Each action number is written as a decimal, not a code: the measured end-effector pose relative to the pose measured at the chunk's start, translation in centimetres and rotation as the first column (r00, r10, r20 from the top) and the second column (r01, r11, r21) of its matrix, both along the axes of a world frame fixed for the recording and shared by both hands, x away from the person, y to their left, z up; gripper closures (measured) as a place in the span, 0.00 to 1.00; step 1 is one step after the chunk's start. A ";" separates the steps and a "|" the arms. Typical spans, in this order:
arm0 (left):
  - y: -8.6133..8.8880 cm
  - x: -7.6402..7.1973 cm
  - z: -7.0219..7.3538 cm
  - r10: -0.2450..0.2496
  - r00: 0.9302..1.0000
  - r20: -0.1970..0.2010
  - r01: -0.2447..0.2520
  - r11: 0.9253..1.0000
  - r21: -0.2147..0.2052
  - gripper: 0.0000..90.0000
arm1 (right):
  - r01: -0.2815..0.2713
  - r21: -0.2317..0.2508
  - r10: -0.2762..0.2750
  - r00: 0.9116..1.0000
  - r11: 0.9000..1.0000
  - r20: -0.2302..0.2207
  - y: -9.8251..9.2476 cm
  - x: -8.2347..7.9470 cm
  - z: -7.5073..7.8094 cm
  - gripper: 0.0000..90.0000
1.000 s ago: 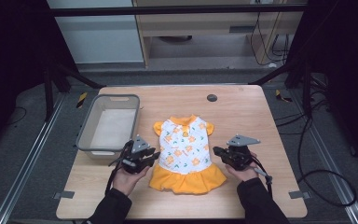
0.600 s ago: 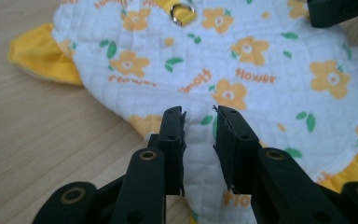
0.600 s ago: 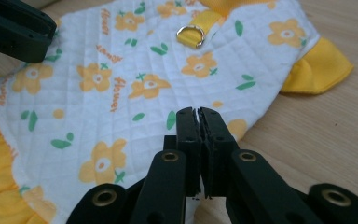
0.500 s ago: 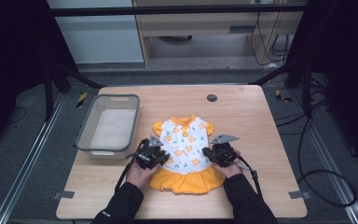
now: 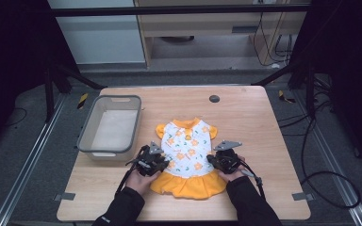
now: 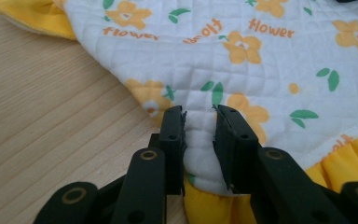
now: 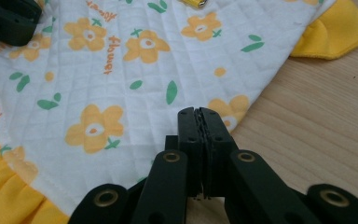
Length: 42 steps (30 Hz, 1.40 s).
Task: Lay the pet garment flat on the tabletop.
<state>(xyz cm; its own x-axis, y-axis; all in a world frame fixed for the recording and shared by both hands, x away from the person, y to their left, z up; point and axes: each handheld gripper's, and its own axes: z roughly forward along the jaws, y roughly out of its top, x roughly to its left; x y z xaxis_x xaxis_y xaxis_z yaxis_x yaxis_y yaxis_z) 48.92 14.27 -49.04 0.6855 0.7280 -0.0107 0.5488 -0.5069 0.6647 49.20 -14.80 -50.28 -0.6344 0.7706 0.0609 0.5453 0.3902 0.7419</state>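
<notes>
A small quilted dress [image 5: 187, 153], white with orange flowers and green leaves on the bodice and an orange ruffled skirt, lies flat on the wooden table [image 5: 259, 122], neckline away from the person.

The left gripper [image 6: 199, 126] sits low at the dress's side edge, just above the skirt seam. Its two black jaws stand a little apart with a raised fold of the white quilted fabric pinched up between them; the pads press the fold from both sides, so this gripper is clamped on the dress. Bare table wood lies left of the jaws, the flowered bodice stretches ahead and to the right of them, and the orange skirt sits just below and to the right.

The right gripper [image 7: 199, 122] rests at the opposite side edge of the dress. Its jaws are closed tight against each other; whether any cloth is caught between them cannot be told. The tips lie at the bodice's edge beside an orange flower, with the white fabric ahead and to the left of the jaws, an orange sleeve [image 7: 332, 33] farther ahead on the right, and table wood to the right.
</notes>
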 end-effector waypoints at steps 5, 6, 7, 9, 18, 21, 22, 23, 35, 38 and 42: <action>0.0 -0.3 1.2 0.012 0.999 0.053 -0.010 0.999 -0.032 0.84 | -0.012 0.006 0.012 1.000 1.000 0.001 0.1 -0.3 0.2 0.99; -0.1 -0.2 1.7 0.014 0.997 0.074 -0.010 0.998 -0.057 0.84 | -0.010 0.013 0.010 1.000 1.000 0.008 0.0 -0.4 0.4 1.00; -0.3 -0.1 2.0 0.012 0.996 0.084 -0.007 0.998 -0.064 0.85 | -0.011 0.032 0.010 1.000 0.999 0.021 0.0 -0.4 0.6 1.00; -0.9 0.5 2.1 0.014 0.996 0.089 -0.008 0.998 -0.067 0.86 | -0.013 0.051 0.011 0.999 0.999 0.033 -0.1 -0.4 0.9 1.00; -1.5 2.9 0.1 0.048 0.999 -0.008 -0.047 0.999 0.011 0.86 | -0.039 0.026 0.039 0.999 0.999 -0.012 0.3 -1.0 0.2 1.00; -1.5 2.9 0.1 0.049 0.999 -0.005 -0.049 0.999 0.018 0.86 | -0.037 0.023 0.037 0.999 0.999 -0.013 0.3 -1.1 0.1 1.00; -1.5 3.0 0.1 0.051 0.999 -0.004 -0.051 0.999 0.015 0.86 | -0.039 0.019 0.039 0.999 0.999 -0.009 0.3 -1.0 0.1 1.00; -1.5 3.1 0.1 0.054 0.999 0.000 -0.054 0.998 0.012 0.86 | -0.039 0.019 0.039 0.999 0.999 -0.009 0.3 -1.0 0.1 1.00; -0.4 1.7 2.3 0.042 0.995 0.089 -0.036 0.997 -0.065 0.67 | 0.008 0.038 -0.010 0.999 0.999 0.050 -0.8 -0.9 1.0 0.94; 0.4 0.2 3.4 0.005 0.994 0.105 0.004 0.997 -0.078 0.62 | 0.027 0.058 -0.032 0.996 0.998 0.086 -1.8 -1.2 2.0 0.89; 1.4 -1.3 4.0 -0.019 0.993 0.116 0.030 0.995 -0.095 0.54 | 0.051 0.083 -0.060 0.992 0.995 0.112 -3.0 -1.7 2.8 0.79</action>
<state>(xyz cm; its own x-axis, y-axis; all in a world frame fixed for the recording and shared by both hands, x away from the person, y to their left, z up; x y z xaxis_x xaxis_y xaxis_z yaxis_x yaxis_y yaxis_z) 47.65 15.70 -45.02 0.7039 0.7103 -0.0003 0.4543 -0.4498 0.7689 47.48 -17.80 -47.46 -0.5967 0.8007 0.0531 0.4747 0.2989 0.8278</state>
